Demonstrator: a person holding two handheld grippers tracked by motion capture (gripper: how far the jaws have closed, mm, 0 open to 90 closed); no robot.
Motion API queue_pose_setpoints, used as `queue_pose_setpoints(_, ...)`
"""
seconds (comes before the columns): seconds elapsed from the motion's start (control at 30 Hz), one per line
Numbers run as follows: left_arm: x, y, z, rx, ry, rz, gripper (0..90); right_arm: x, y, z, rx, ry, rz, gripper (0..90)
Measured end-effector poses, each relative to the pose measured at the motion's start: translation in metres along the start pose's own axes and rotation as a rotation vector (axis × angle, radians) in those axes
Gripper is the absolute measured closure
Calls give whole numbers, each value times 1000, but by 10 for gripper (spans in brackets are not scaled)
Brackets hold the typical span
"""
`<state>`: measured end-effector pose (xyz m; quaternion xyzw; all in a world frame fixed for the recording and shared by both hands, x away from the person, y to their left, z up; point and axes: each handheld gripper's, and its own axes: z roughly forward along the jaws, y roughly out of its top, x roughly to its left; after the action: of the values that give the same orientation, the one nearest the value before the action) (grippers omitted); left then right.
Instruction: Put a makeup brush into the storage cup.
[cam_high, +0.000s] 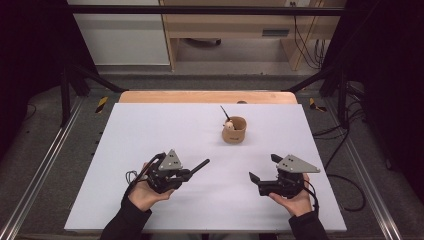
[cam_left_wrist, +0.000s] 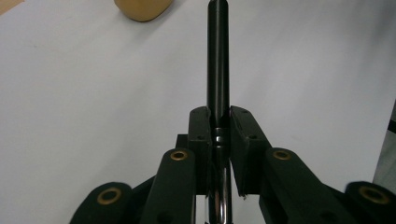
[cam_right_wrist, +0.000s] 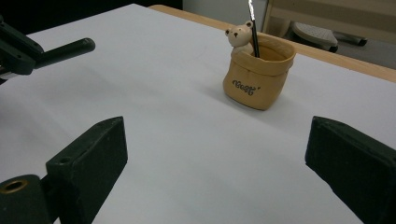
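Note:
My left gripper (cam_high: 186, 173) is shut on a black pen (cam_high: 199, 165), whose barrel (cam_left_wrist: 218, 60) runs straight out between the two pads toward the cup. A tan bag-shaped pen cup (cam_high: 234, 129) with a small bear figure on its rim stands at the middle back of the white mat; a thin dark pen (cam_right_wrist: 252, 32) leans in it. The cup (cam_right_wrist: 258, 74) sits ahead of my right gripper (cam_right_wrist: 215, 149), whose jaws stand wide apart with nothing between them. In the high view the right gripper (cam_high: 265, 167) rests low at the front right, held by a hand.
The white mat (cam_high: 150, 130) covers a wooden table (cam_high: 207, 96) whose far edge shows behind it. Black frame bars and cables line both sides. The pen held in the left gripper (cam_right_wrist: 65, 50) reaches in at the upper left of the right gripper view.

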<state>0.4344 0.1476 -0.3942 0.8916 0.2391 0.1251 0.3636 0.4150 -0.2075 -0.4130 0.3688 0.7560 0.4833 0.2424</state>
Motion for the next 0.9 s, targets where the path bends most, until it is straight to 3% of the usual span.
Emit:
queue_pose_setpoints(0.2,-5,1,3,7,-29,9,791,6,4,5,21,14,-28,66)
queue_pose_setpoints(0.7,-12,6,7,50,-50,56,791,26,23,18,53,73,-104,70)
queue_pose_setpoints(0.9,-12,8,8,46,-64,49,791,32,29,20,73,90,-137,72)
